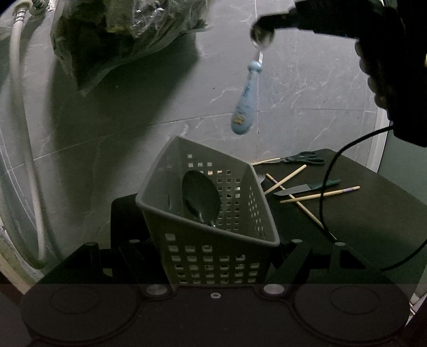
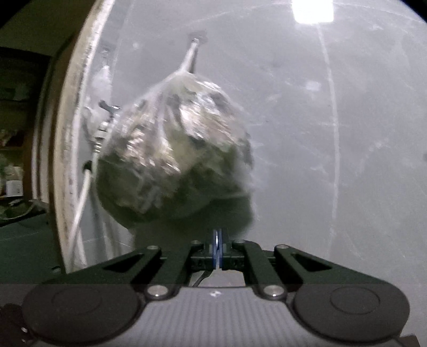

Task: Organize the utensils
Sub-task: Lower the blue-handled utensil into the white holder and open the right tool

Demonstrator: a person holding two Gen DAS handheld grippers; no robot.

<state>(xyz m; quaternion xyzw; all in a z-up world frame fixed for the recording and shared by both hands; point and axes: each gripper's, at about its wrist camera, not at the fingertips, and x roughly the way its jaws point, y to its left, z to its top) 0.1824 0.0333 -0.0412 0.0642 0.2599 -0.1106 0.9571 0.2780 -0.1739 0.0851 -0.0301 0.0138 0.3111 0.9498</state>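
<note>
My left gripper (image 1: 213, 256) is shut on a grey perforated utensil basket (image 1: 213, 213), tilted, with a large metal spoon (image 1: 201, 198) inside. My right gripper (image 1: 269, 25) is high above it, shut on the bowl end of a blue-handled spoon (image 1: 245, 106) that hangs handle-down above the basket's far right. In the right wrist view the right gripper (image 2: 218, 251) is shut on the spoon's thin metal edge (image 2: 218, 240). On the dark table (image 1: 373, 213) lie scissors (image 1: 304, 158), a knife (image 1: 307, 188) and several chopsticks (image 1: 320, 194).
A filled plastic bag (image 1: 120, 40) hangs on the tiled wall, also in the right wrist view (image 2: 173, 152). A white hose (image 1: 24, 149) runs down the left. A black cable (image 1: 328, 186) hangs over the table.
</note>
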